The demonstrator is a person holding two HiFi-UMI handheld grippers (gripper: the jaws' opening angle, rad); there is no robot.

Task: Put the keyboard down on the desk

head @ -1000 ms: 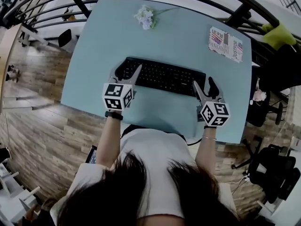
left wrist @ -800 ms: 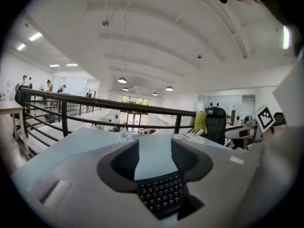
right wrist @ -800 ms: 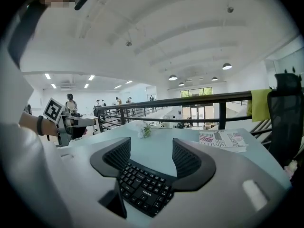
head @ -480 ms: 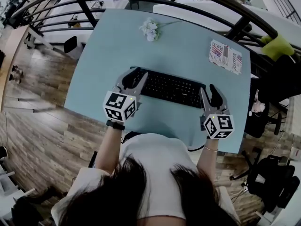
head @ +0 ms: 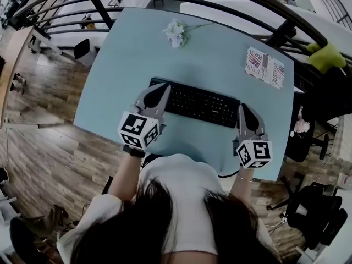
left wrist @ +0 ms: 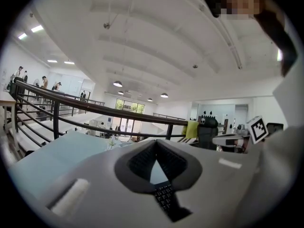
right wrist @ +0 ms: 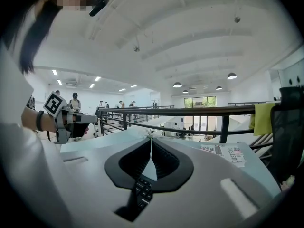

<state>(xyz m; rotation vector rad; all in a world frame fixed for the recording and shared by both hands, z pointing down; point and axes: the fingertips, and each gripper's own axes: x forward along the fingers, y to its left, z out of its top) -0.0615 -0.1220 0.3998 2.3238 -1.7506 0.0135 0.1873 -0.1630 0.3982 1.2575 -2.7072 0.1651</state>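
Note:
The black keyboard (head: 201, 102) lies flat on the light blue desk (head: 137, 48), near its front edge. My left gripper (head: 163, 88) hangs over the keyboard's left end with its jaws shut tip to tip and nothing between them. My right gripper (head: 243, 108) is at the keyboard's right end, also shut and empty. In the left gripper view the jaws (left wrist: 156, 142) meet, and keyboard keys (left wrist: 164, 198) show below through the gap. The right gripper view shows the same: closed jaws (right wrist: 151, 140) above the keys (right wrist: 142, 191).
A small white flower sprig (head: 175, 31) lies at the desk's far edge, and a printed card (head: 264, 66) at the far right. A dark railing (head: 99, 4) curves behind the desk. Office chairs (head: 319, 202) and a yellow-green cloth (head: 325, 42) are on the right.
Both grippers stood open at the keyboard's ends a second ago; their jaws have since closed together. The keyboard stays flat on the desk.

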